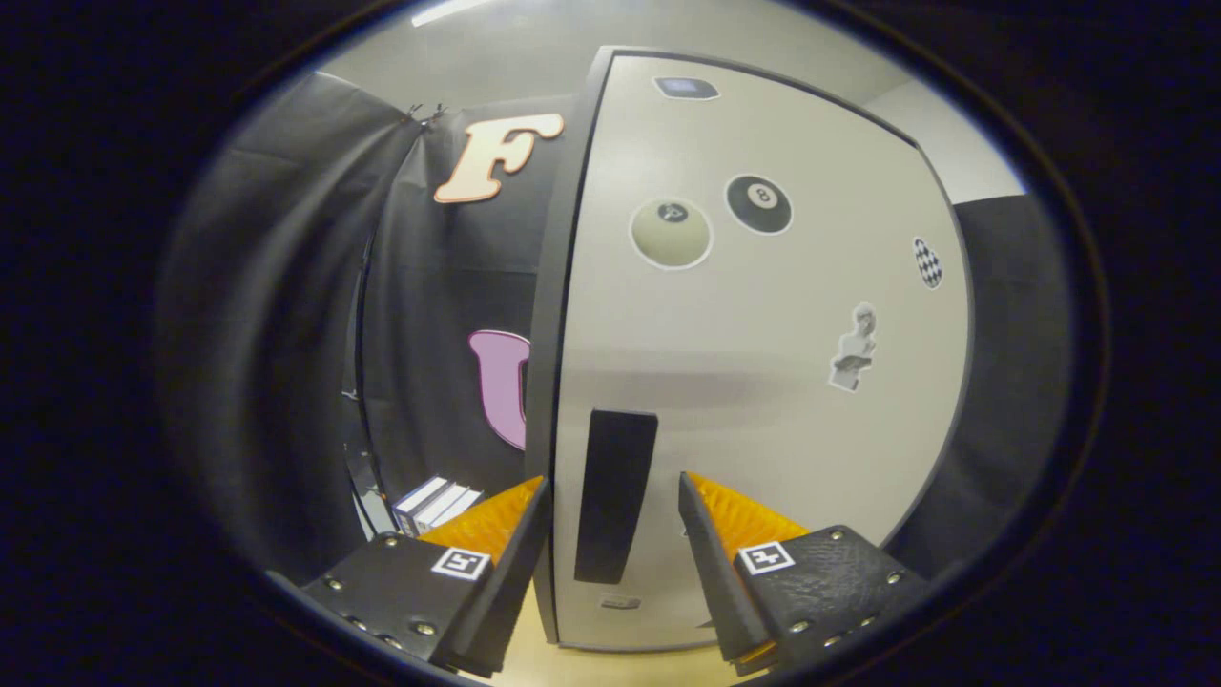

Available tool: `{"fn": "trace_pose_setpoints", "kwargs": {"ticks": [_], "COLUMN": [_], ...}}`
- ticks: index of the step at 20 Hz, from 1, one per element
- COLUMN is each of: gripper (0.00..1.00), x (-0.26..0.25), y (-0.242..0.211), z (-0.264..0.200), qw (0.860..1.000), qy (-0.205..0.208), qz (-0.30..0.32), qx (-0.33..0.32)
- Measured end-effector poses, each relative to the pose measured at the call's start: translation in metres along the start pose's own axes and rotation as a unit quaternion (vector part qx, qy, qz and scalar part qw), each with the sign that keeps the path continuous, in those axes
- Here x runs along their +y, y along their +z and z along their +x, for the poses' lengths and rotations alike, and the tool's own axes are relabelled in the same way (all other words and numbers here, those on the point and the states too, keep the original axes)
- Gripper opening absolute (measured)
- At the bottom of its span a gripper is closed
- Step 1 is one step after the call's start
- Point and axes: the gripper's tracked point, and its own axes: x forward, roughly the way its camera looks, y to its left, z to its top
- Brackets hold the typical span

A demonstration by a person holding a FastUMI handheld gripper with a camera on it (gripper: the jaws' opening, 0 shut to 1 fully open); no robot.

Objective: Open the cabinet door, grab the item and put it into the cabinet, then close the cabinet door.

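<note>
One cabinet (763,382) stands upright just ahead of the gripper (613,496), its single pale door (754,439) shut flat against the dark frame. On the door is one dark vertical handle (615,494), near the door's left edge and low down. Five stickers are on the door: a pale ball (672,233), a black eight-ball (759,203), a small checkered oval (928,262), a bust figure (856,348), and a small dark badge (686,88) near the top. To the left of the cabinet, low against the booth wall, lie what look like three boxes (437,504) side by side, white-topped with dark sides; they sit just beyond the left finger.

The two fingers (510,534) are wide apart, holding nothing. The handle stands in the gap between them, its lower part level with the fingertips. Neither finger clearly presses on it; whether the tips touch the door cannot be told.

Below the cabinet's foot a strip of light wooden tabletop (610,663) shows between the fingers. Black cloth (286,315) hangs as the booth's wall to the left and right of the cabinet, and a pale ceiling (515,48) shows above.
</note>
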Motion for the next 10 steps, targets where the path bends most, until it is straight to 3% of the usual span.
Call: {"fn": "trace_pose_setpoints", "kwargs": {"ticks": [1, 3, 7, 8, 10], "gripper": [0.8, 0.61, 0.62, 0.62, 0.36], "x": [0.0, 0.004, 0.007, -0.002, -0.003], "y": [0.0, -0.001, -0.003, -0.002, -0.002], "z": [0.001, 0.008, 0.01, 0.006, 0.016], "qw": [1.0, 1.0, 1.0, 0.999, 0.999], "qy": [-0.007, -0.01, -0.009, -0.038, -0.036], "qz": [-0.003, -0.001, -0.001, -0.012, 0.002], "qx": [0.001, -0.003, -0.004, -0.01, -0.013]}}
